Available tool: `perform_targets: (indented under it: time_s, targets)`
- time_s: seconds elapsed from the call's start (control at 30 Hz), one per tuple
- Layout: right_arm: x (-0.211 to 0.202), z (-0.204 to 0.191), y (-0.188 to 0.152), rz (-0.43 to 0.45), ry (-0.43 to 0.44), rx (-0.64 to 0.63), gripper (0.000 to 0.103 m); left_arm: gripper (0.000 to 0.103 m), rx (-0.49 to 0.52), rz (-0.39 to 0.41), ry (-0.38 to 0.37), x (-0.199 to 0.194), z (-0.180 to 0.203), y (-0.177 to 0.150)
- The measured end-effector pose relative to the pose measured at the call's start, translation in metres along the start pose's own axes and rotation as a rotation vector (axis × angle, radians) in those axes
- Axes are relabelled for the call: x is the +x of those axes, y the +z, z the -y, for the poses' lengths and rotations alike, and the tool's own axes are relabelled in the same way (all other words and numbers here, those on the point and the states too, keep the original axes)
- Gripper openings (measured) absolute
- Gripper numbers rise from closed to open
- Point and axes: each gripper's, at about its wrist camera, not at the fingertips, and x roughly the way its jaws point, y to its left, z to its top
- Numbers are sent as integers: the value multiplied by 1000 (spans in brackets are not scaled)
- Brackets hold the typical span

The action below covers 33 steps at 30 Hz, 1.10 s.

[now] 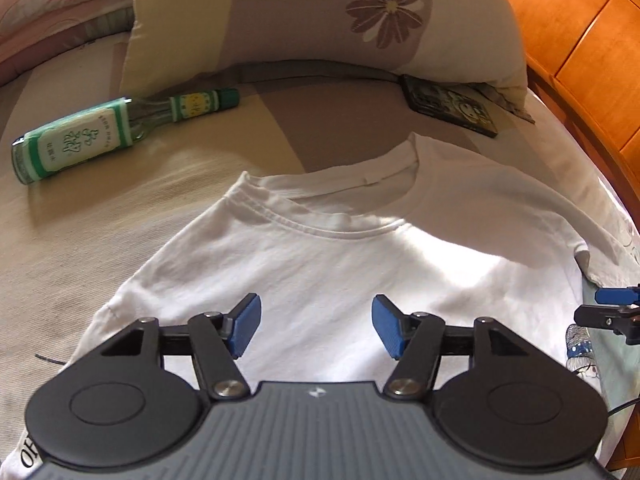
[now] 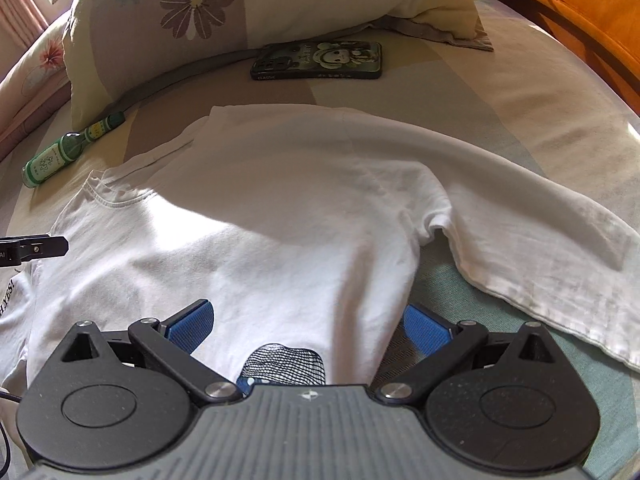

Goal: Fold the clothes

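**White tee spread on the bed, both grippers wide open**

Bed (image 1: 80,248) with a floral pillow (image 1: 320,20) up top. Left wrist view: tee (image 1: 320,264) lies flat, collar toward the pillow, left gripper (image 1: 316,326) spread wide above its chest, holding nothing. Bottle (image 1: 100,132) and phone (image 1: 452,106) sit beyond it.

Right wrist view: right gripper (image 2: 308,326) gapes wide, tee (image 2: 280,208) fabric bunched between the pads (image 2: 192,324), probably just touching. Sleeve (image 2: 540,256) trails right.

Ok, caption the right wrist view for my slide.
Open right gripper straddling a white cotton T-shirt spread on the bed, green glass bottle beyond.
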Motion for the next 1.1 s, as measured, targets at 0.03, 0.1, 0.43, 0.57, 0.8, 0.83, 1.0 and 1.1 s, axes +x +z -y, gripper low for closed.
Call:
perform_targets:
  time_s: [0.03, 0.1, 0.43, 0.57, 0.8, 0.83, 1.0, 1.1]
  targets:
    - [-2, 7, -2, 1, 1, 7, 103, 62, 19, -10, -12, 7, 10, -1]
    - [-5, 21, -7, 4, 2, 20, 103, 62, 35, -24, -20, 20, 26, -6]
    - [-9, 100, -6, -73, 111, 56, 103, 63, 27, -79, 84, 20, 78, -8]
    - [-18, 132, 8, -98, 185, 27, 103, 63, 27, -95, 55, 17, 123, 2]
    - [-28, 198, 60, -118, 269, -128, 103, 64, 40, -106, 7, 46, 196, 7]
    - [-27, 209, 69, -118, 279, -155, 103, 64, 42, -113, 4, 50, 203, 6]
    - [8, 266, 99, -238, 349, -133, 103, 64, 63, -144, -9, 63, 230, 4]
    - [32, 300, 105, -352, 454, -40, 103, 64, 73, -167, -18, 68, 237, 3]
